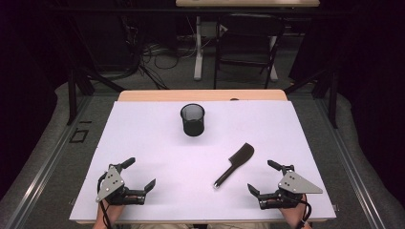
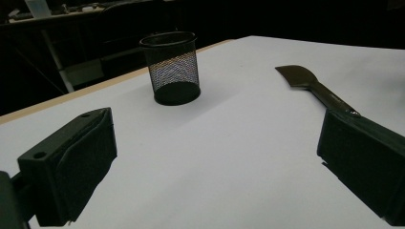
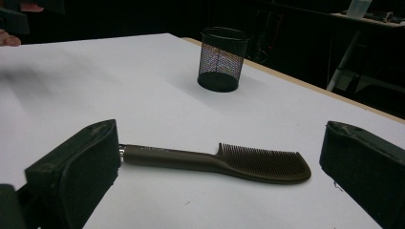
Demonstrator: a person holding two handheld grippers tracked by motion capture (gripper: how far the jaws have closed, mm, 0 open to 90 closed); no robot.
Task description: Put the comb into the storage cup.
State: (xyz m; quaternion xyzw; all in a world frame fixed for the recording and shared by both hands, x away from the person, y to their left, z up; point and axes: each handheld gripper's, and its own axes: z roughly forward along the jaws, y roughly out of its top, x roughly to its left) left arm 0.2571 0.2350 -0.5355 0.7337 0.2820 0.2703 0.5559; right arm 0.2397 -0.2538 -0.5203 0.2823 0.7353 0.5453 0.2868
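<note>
lying flat on the white table (image 1: 143, 124), the black comb (image 1: 234, 164) sits right of centre in the high view, just beside the right gripper (image 1: 260, 177) and untouched. its long axis runs diagonally: toothed head toward the far right, handle end toward the near left, pointing at the person's edge of the table. the mesh cup (image 1: 192, 119) stands upright well beyond it, toward the far edge. right gripper rests at the near right corner, jaws spread wide with nothing between them. left gripper (image 1: 141, 173) rests at the near left, jaws likewise spread and empty, well apart from the comb.

left gripper view: both black jaws stand far apart, bare table between them. mesh cup (image 2: 170, 67) upright ahead to the left. comb (image 2: 315, 88) at right, broad head farthest from the camera, handle running back toward the right-hand jaw and passing behind it.

right gripper view: jaws wide apart, gripping nothing. comb (image 3: 219, 161) lies crosswise just ahead of them, handle end at the left-hand jaw, toothed head at right, teeth facing away toward the mesh cup (image 3: 222, 58). contact between handle tip and jaw: cannot tell.
</note>
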